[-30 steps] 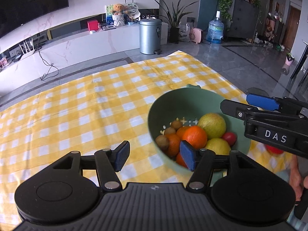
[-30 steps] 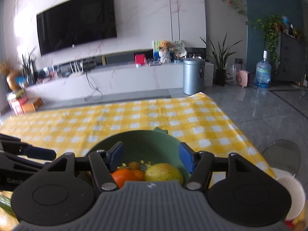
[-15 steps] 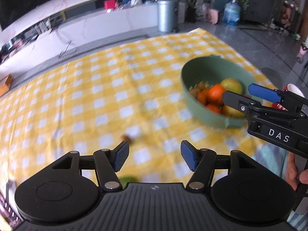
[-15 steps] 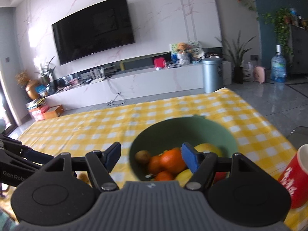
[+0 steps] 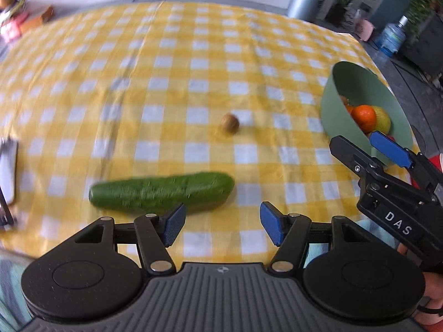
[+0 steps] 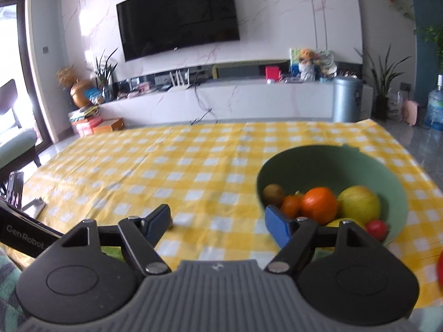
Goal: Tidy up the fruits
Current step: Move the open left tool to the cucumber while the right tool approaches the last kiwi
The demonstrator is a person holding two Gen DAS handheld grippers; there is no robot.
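Note:
A green bowl [image 5: 332, 102] with oranges [image 5: 364, 116], a yellow-green fruit and a small red fruit stands at the table's right; it also shows in the right wrist view [image 6: 326, 163]. A small brown kiwi [image 5: 229, 123] lies loose on the yellow checked cloth. A green cucumber [image 5: 160, 193] lies just ahead of my left gripper [image 5: 220, 227], which is open and empty. My right gripper [image 6: 217, 225] is open and empty, left of the bowl; it also shows in the left wrist view [image 5: 368, 149].
A red cup [image 6: 440, 265] sits at the right edge near the bowl. A flat white object [image 5: 8, 171] lies at the table's left edge. A TV wall, low cabinet and bin stand beyond the table.
My left gripper has swung left and back from the bowl, so the cucumber and loose kiwi are now in front of it. My right gripper has shifted left of the bowl.

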